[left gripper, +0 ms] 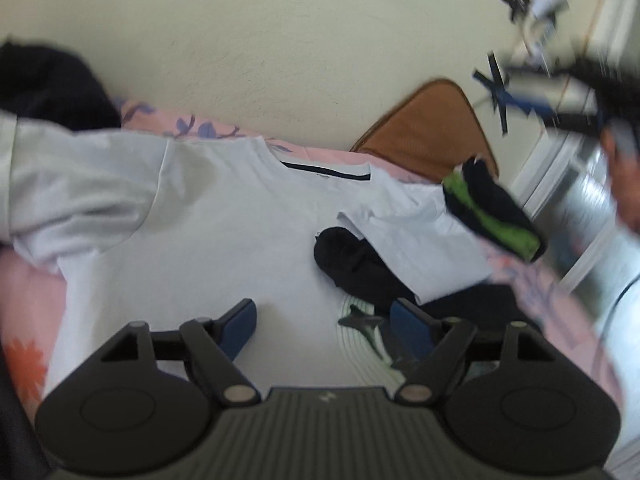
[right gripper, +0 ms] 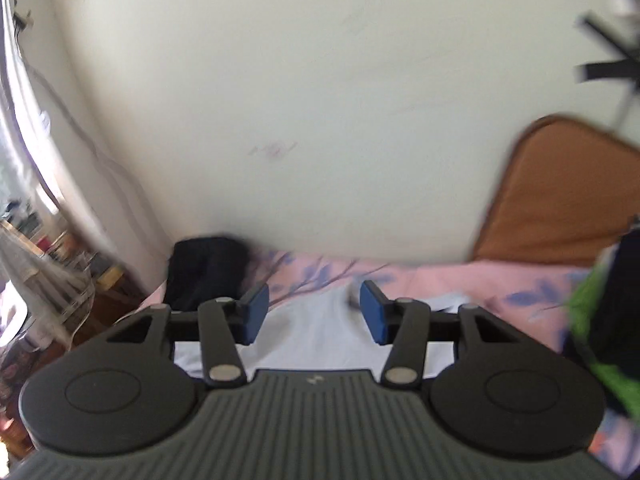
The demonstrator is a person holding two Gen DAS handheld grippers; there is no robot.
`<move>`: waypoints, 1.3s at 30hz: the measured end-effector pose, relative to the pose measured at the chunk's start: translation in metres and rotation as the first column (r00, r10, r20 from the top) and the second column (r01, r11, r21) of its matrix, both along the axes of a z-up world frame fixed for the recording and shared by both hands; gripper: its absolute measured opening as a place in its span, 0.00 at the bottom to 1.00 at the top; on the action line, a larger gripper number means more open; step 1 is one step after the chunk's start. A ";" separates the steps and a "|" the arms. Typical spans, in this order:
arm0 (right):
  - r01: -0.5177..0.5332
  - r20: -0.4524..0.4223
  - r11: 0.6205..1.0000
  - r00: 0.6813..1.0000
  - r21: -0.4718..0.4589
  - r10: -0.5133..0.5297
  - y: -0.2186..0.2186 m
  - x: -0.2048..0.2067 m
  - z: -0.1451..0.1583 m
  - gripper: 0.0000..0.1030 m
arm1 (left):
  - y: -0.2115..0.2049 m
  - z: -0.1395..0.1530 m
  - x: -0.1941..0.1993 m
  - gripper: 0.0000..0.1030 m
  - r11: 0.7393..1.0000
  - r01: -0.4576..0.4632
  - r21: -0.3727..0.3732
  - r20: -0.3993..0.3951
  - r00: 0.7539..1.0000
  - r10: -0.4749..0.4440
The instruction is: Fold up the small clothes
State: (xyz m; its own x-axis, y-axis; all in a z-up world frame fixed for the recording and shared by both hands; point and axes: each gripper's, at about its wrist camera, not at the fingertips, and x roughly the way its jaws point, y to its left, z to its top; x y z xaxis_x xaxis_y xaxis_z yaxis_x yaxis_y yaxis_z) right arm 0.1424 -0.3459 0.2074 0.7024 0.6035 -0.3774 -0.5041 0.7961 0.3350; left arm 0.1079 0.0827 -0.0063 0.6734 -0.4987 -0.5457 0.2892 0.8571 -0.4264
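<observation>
Left gripper (left gripper: 324, 320): jaws stood wide apart, nothing held between them; poised over the lower part of the white T-shirt.

Right gripper (right gripper: 314, 312): jaws parted, nothing seen between them; pointed toward the cream wall (right gripper: 320, 100), with white cloth below. In the left wrist view it is a blurred shape at the upper right.

White T-shirt (left gripper: 208, 216): spread flat on the bed, dark-trimmed neckline toward the bed's far edge by the wall; one sleeve is turned over a black garment.

Black garment (left gripper: 356, 268): laid on the shirt's right side, partly covered by the sleeve.

Black-and-green garment (left gripper: 492, 216): seen off the bed near its right edge, blurred; whether anything is holding it cannot be told. It is shown again at the right margin of the right wrist view (right gripper: 600, 320).

Striped garment with dark shark print (left gripper: 364, 344): lying at the bed's near edge, partly hidden by the left gripper.

Dark bundle (right gripper: 208, 268): set at the far left corner of the bed against the wall.

Bed (right gripper: 460, 280): covered by a pink floral sheet.

Brown cushion (right gripper: 560, 192): leaned on the wall at the far right corner.
</observation>
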 end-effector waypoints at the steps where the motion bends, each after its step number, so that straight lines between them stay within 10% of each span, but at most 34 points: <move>1: 0.044 0.010 0.999 0.999 -0.023 -0.043 -0.013 0.002 -0.007 0.52 | 0.003 0.000 0.003 0.74 1.000 -0.001 -0.026 -0.012 1.000 0.001; 6: 0.139 -0.103 0.971 0.982 -0.192 -0.161 -0.040 0.012 -0.073 0.53 | -0.008 0.006 0.026 0.73 0.995 0.041 -0.089 -0.072 0.996 -0.047; 12: 0.123 -0.030 0.941 0.990 -0.314 -0.140 -0.018 0.033 -0.110 0.54 | -0.062 0.011 0.045 0.58 0.987 0.101 0.126 -0.047 0.994 -0.096; 14: 0.110 -0.022 0.924 0.992 -0.367 -0.127 -0.015 0.046 -0.124 0.08 | -0.078 0.008 0.051 0.52 0.976 0.109 0.191 -0.047 0.994 -0.102; 21: 0.485 0.067 0.845 0.873 -0.224 -0.484 -0.096 0.060 -0.107 0.02 | -0.097 0.003 0.071 0.62 0.959 0.064 0.274 -0.015 0.998 -0.063; 29: 0.149 -0.009 0.969 0.988 -0.199 -0.153 -0.080 -0.012 -0.087 0.29 | -0.077 0.019 0.041 0.65 0.970 0.067 0.233 -0.002 0.998 -0.068; 32: 0.002 -0.012 0.962 1.000 -0.272 -0.005 -0.047 -0.042 -0.082 0.35 | -0.042 0.038 0.002 0.69 0.982 0.031 0.187 0.056 0.998 -0.042; 35: -0.138 -0.024 0.911 0.990 -0.388 0.140 -0.010 -0.063 -0.083 0.43 | 0.002 0.053 -0.039 0.74 0.979 -0.065 0.191 0.118 0.992 0.043; 39: -0.174 -0.009 0.713 0.973 -0.679 0.230 0.036 -0.081 -0.113 0.45 | 0.059 0.059 -0.085 0.74 0.965 -0.191 0.180 0.132 0.977 0.169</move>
State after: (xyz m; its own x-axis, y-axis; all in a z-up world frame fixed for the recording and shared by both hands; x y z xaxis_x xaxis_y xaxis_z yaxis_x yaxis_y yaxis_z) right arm 0.0610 -0.3097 0.0943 0.6349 0.3415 -0.6930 -0.6795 0.6736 -0.2907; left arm 0.0227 0.1414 0.0529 0.8062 -0.2582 -0.5324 0.1604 0.9615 -0.2233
